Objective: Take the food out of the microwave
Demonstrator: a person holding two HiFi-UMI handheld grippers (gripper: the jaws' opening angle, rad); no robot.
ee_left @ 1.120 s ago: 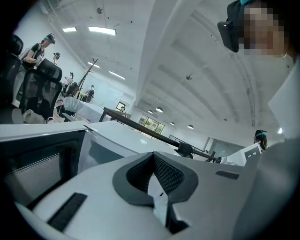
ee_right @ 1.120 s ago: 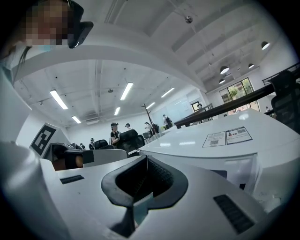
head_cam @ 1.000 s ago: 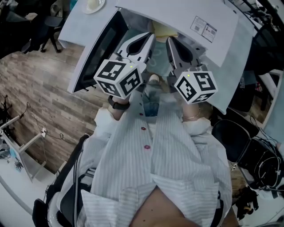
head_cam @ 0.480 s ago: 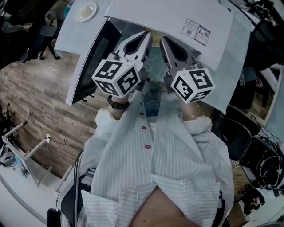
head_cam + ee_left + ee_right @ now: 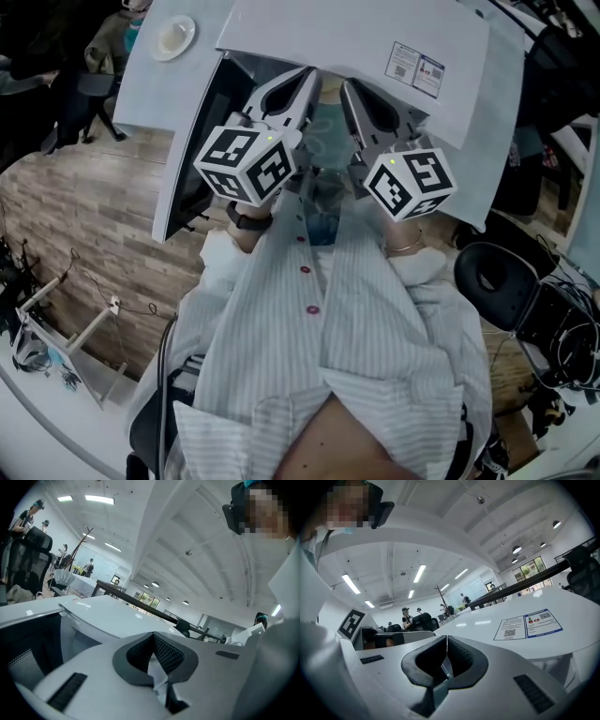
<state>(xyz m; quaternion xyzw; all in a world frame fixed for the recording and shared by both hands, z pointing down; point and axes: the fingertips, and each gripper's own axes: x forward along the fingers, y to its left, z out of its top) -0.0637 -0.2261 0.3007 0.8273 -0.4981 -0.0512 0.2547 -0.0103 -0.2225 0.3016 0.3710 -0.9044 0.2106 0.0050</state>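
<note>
My left claw (image 5: 153,635) and right claw (image 5: 446,641) were clenched, empty, before the microwave (image 5: 356,37). The food was hidden and likely hot, so I'd take it by its edges, level.

One microwave (image 5: 375,37) with one door (image 5: 202,141). Two grippers: the left gripper (image 5: 305,82) and the right gripper (image 5: 349,91). Two labels (image 5: 403,58) on the microwave's top. One plate (image 5: 173,37) on one table (image 5: 141,80). One black chair (image 5: 497,281). One person (image 5: 347,356) in a striped shirt, wearing one wristwatch (image 5: 248,221).
</note>
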